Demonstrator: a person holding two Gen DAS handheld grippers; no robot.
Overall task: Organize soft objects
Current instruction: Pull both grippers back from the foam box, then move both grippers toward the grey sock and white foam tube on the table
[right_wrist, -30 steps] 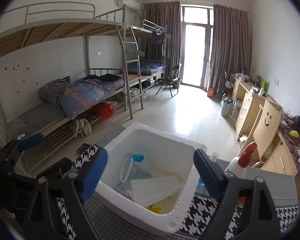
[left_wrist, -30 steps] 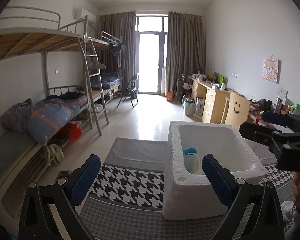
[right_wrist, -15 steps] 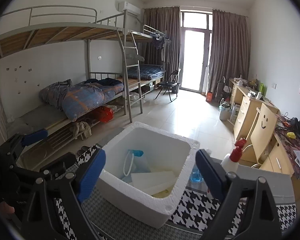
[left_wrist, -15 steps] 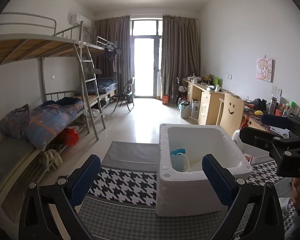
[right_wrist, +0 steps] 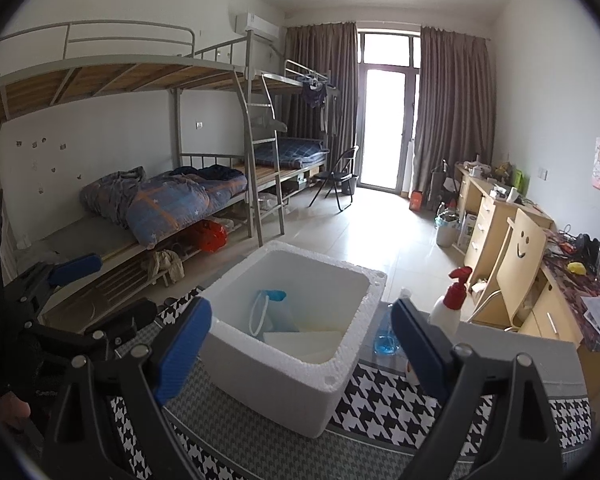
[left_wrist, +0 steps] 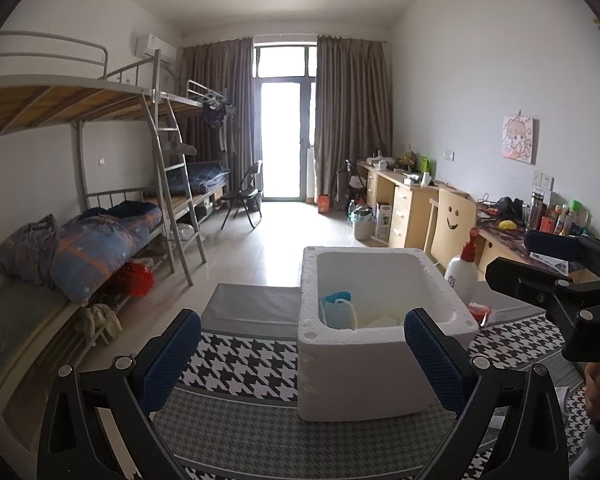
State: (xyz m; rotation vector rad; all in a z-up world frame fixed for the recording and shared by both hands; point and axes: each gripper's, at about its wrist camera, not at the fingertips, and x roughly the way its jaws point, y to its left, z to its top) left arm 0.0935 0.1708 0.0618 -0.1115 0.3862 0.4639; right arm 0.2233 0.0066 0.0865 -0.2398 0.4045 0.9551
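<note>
**Hovering over a foam box, both grippers empty**

Left gripper (left_wrist: 300, 354) is held w/ its blue-padded fingers spread wide, nothing between them. Right gripper (right_wrist: 302, 340) is likewise spread wide and empty. Both hang above a houndstooth cloth (left_wrist: 244, 364), black and white, covering the work surface.

White foam box (right_wrist: 284, 376) sits on that cloth, approx. centre of both views, lid off. Inside: a light-blue bag w/ white loop handle (right_wrist: 270, 312) against the left inner wall, plus pale flat sheets (right_wrist: 304, 340) at the bottom.

Just beside the box's right side: a white spray bottle w/ red trigger (right_wrist: 450, 300) and a clear bottle of blue liquid (right_wrist: 386, 338).

Background: bunk beds (left_wrist: 100, 216) on the left, desks (left_wrist: 404, 200) on the right.
</note>
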